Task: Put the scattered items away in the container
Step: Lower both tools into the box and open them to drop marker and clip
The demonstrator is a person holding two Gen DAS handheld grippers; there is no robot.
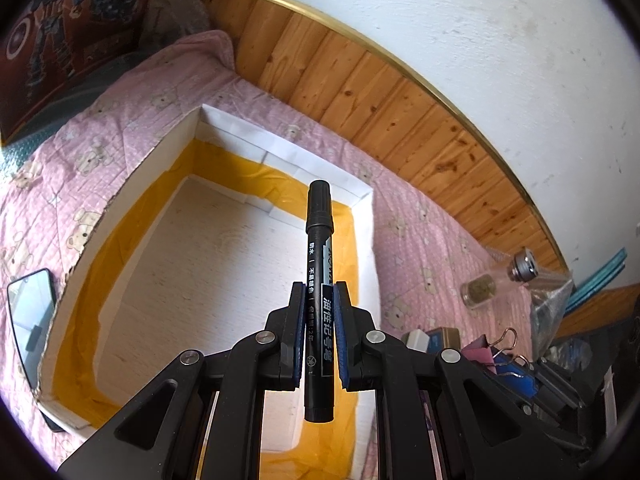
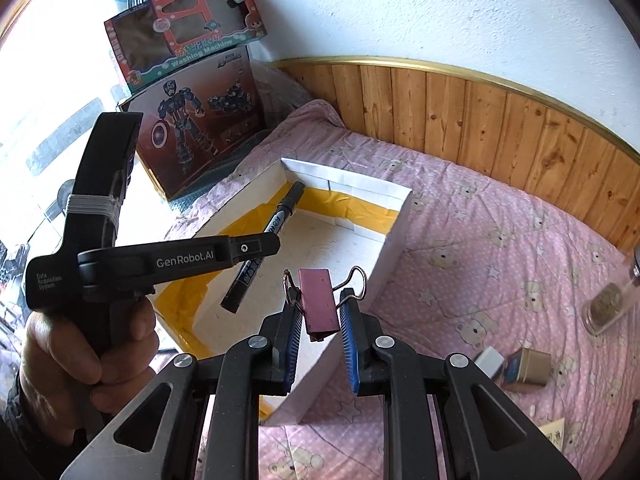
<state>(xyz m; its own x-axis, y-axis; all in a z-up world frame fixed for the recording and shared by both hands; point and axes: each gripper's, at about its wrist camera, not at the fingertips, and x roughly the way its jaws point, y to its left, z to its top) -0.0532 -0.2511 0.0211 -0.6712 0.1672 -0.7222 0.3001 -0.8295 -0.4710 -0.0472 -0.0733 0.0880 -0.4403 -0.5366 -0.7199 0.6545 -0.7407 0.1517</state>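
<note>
**Marker and clip held over the box**

Left of centre, the left gripper (image 2: 267,246) clamps a black marker pen (image 2: 262,241), cap aimed into the white cardboard box (image 2: 394,236). Lower centre, the right gripper (image 2: 319,309) pinches an upright maroon binder clip (image 2: 319,305).

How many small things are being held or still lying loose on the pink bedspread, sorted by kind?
Black marker pen, held by the left gripper: 1
Pink binder clip, held by the right gripper: 1
Glass jars: 2
White eraser: 1
Small tin: 1
Total: 6
</note>
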